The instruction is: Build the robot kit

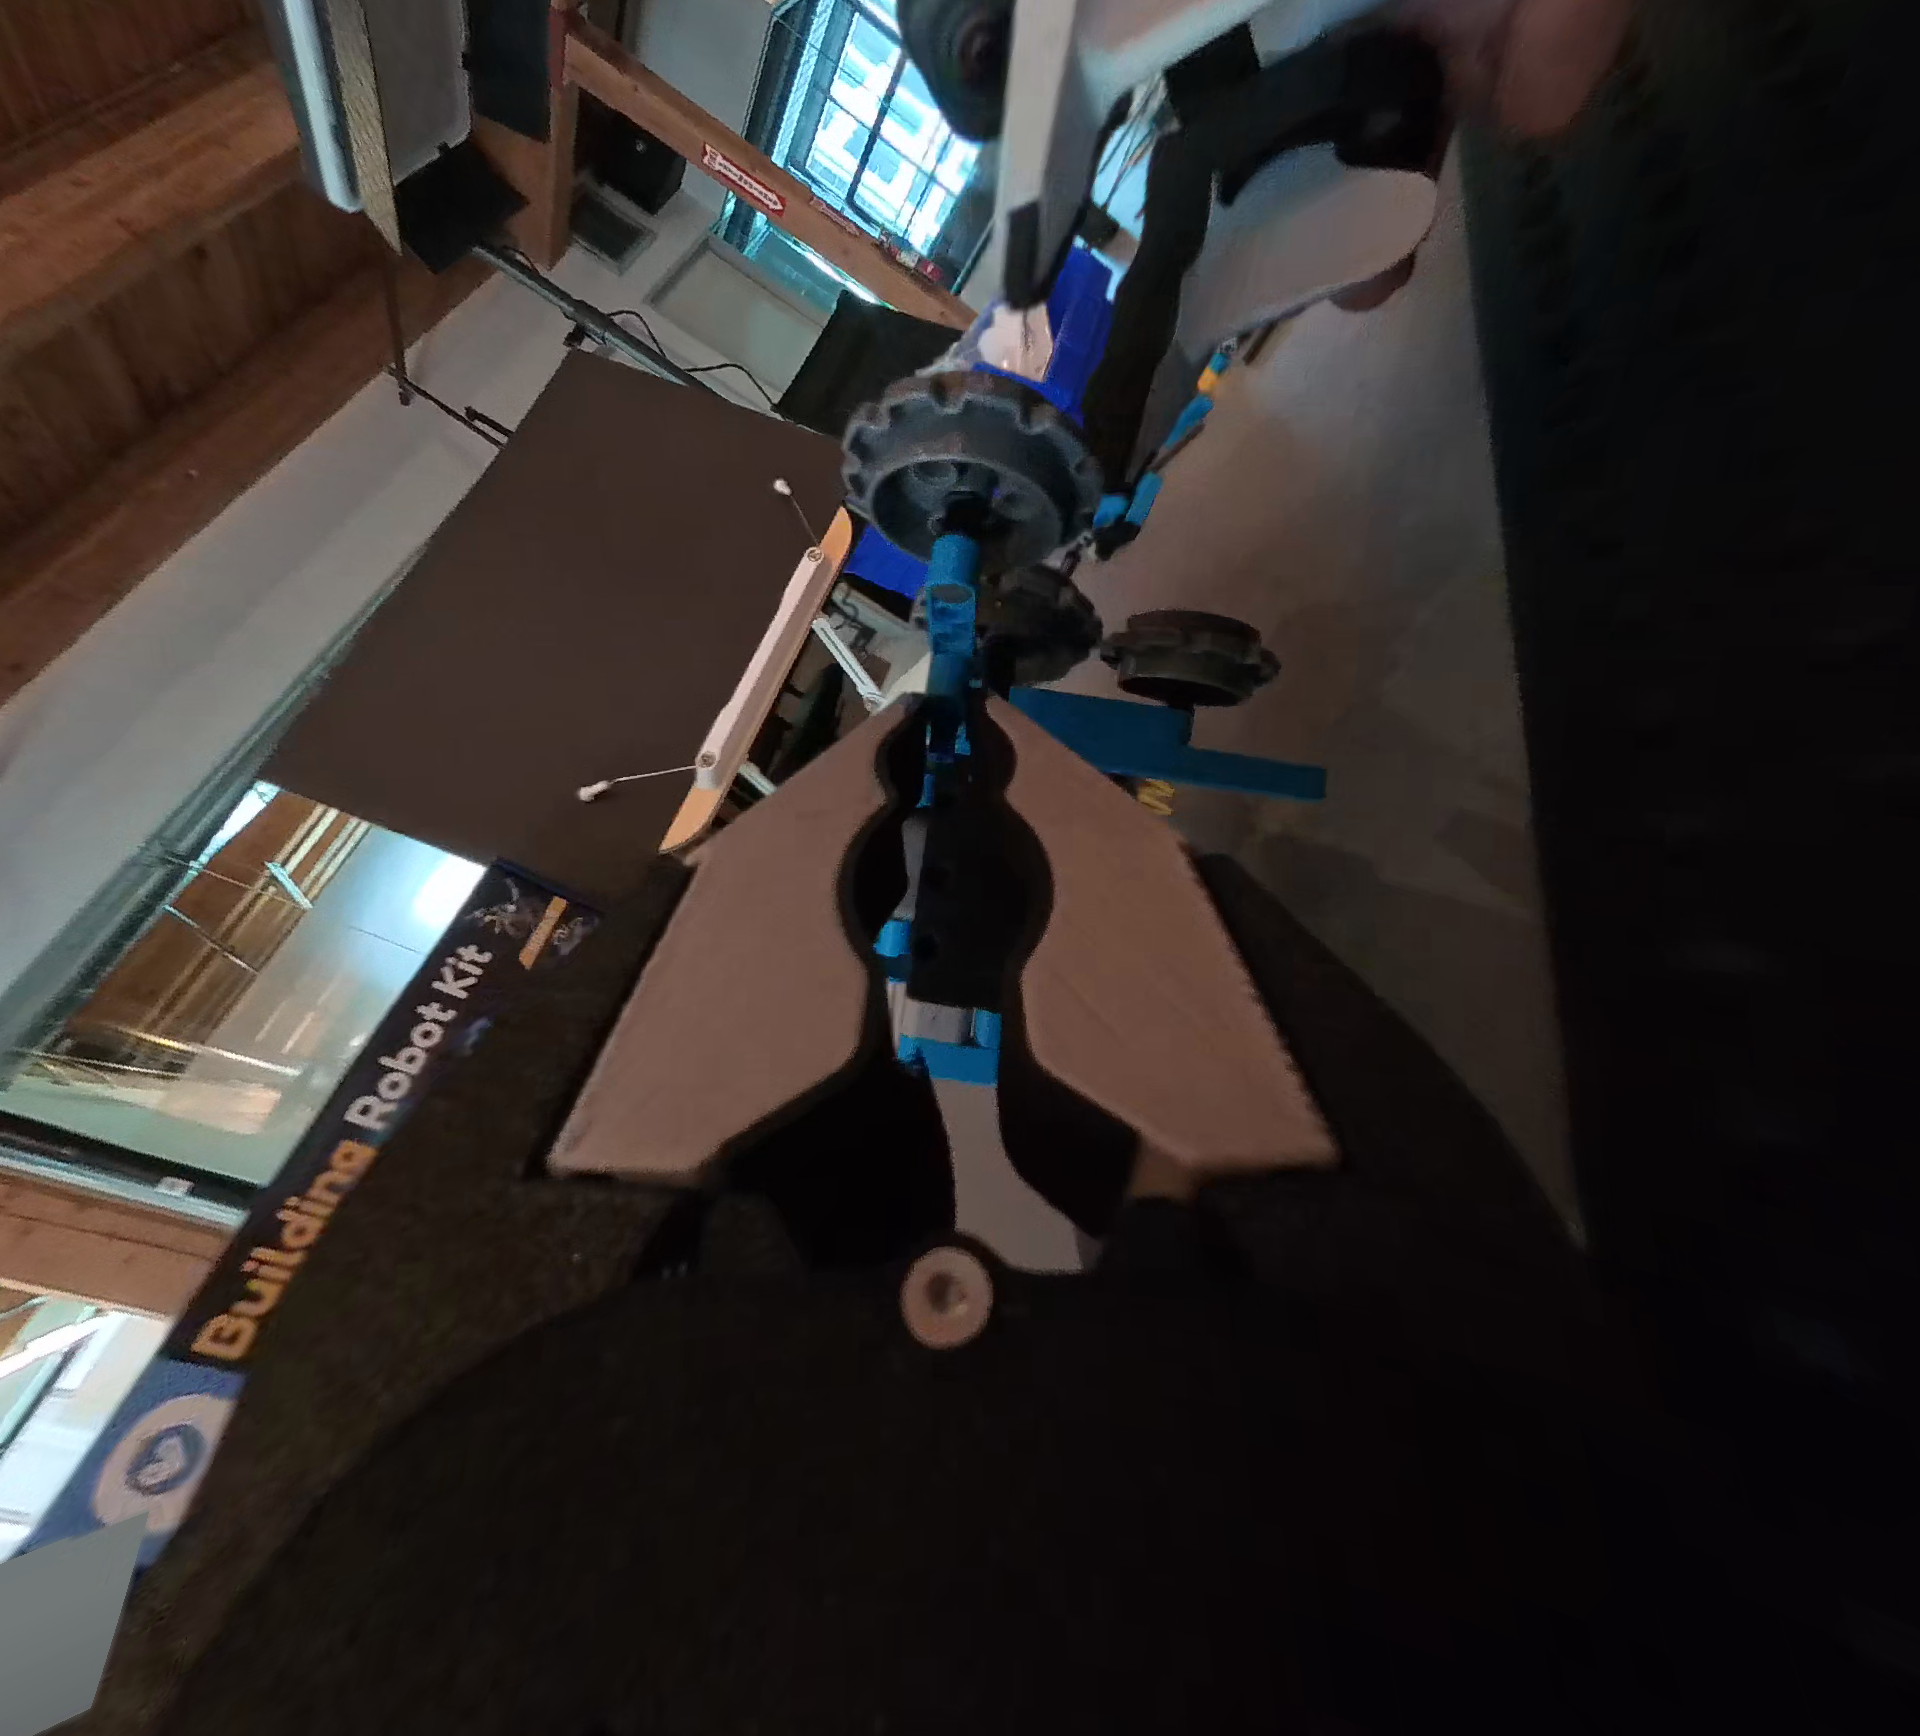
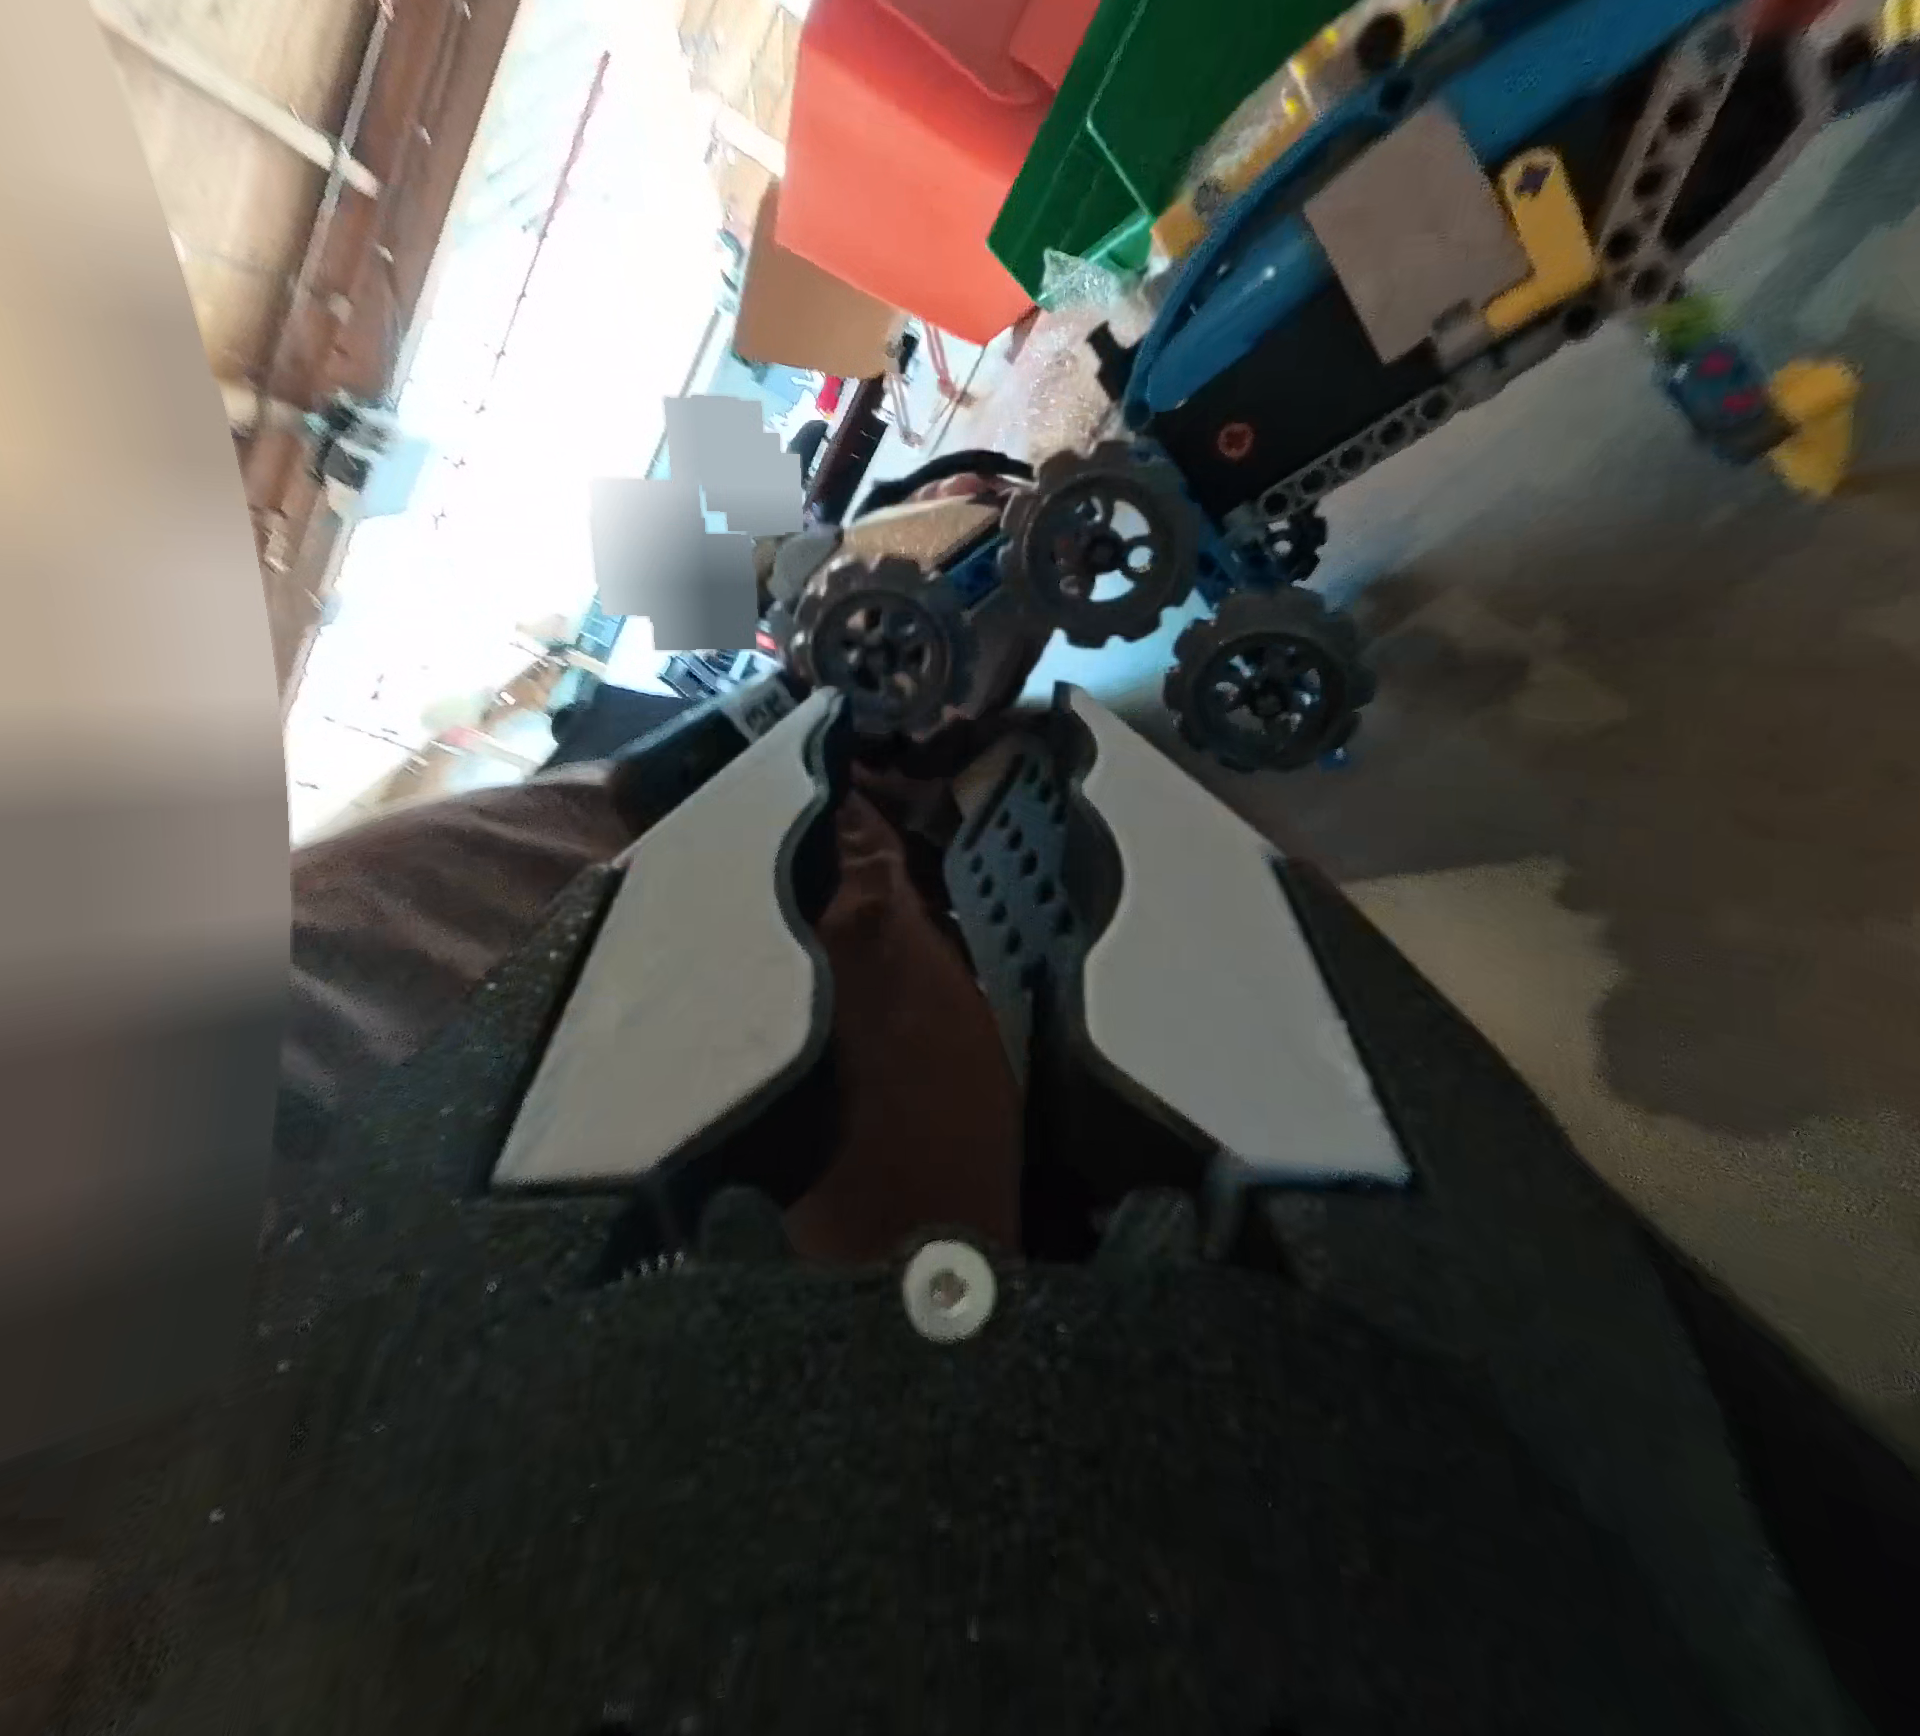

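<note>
The left gripper (image 1: 940,730) pinches a blue and black toy axle (image 1: 951,637) that carries a grey wheel (image 1: 966,481) at its far end. The right gripper (image 2: 951,710) seems to clamp a black perforated beam (image 2: 1013,865), though blur makes this uncertain. The toy car (image 2: 1351,356) sits just ahead on the table (image 2: 1662,699), beside red (image 2: 914,128) and green bins (image 2: 1195,24).

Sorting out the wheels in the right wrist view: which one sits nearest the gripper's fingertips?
The left wheel, right at the right gripper's tips; the other two wheels sit farther off.
</note>
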Available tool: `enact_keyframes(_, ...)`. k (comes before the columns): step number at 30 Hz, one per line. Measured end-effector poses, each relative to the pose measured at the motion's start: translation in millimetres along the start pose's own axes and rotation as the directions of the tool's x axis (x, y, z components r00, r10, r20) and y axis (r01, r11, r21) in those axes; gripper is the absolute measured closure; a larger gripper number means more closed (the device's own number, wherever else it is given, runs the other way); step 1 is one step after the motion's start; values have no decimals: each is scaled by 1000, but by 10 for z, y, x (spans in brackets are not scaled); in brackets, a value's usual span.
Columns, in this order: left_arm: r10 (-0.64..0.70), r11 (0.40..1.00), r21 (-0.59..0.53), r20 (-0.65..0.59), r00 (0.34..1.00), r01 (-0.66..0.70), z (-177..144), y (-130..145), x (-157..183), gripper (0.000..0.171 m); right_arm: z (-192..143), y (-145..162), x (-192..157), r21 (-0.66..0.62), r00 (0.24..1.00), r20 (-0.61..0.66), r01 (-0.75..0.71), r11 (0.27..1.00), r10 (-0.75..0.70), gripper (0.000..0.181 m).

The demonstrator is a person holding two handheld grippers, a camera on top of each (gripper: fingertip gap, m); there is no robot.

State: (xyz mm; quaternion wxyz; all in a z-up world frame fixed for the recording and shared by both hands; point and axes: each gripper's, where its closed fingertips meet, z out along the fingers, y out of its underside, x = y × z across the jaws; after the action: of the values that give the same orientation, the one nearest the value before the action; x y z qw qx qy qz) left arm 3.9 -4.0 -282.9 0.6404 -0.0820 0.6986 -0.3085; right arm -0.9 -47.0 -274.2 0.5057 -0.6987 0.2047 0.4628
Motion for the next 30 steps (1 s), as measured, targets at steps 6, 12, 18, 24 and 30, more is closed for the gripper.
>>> enact_keyframes(6,-133,990,32,-64,989,135,-9,-33,14,165,-146,-120,-19,-73,768,-169,615,785,-617,139)
enact_keyframes(12,-227,969,57,-165,960,239,-33,-106,102,166,152,-19,-49,-354,242,-133,894,274,-961,136)
enact_keyframes(18,-278,949,73,-258,925,306,-71,-193,192,165,286,40,105,-478,54,16,877,40,-998,141)
enact_keyframes(24,-324,932,61,-300,897,357,-82,-184,212,165,357,107,107,-412,117,103,909,65,-988,160)
enact_keyframes(30,-406,896,48,-316,857,442,-79,-165,159,162,294,-23,-8,-284,360,89,903,323,-929,165)
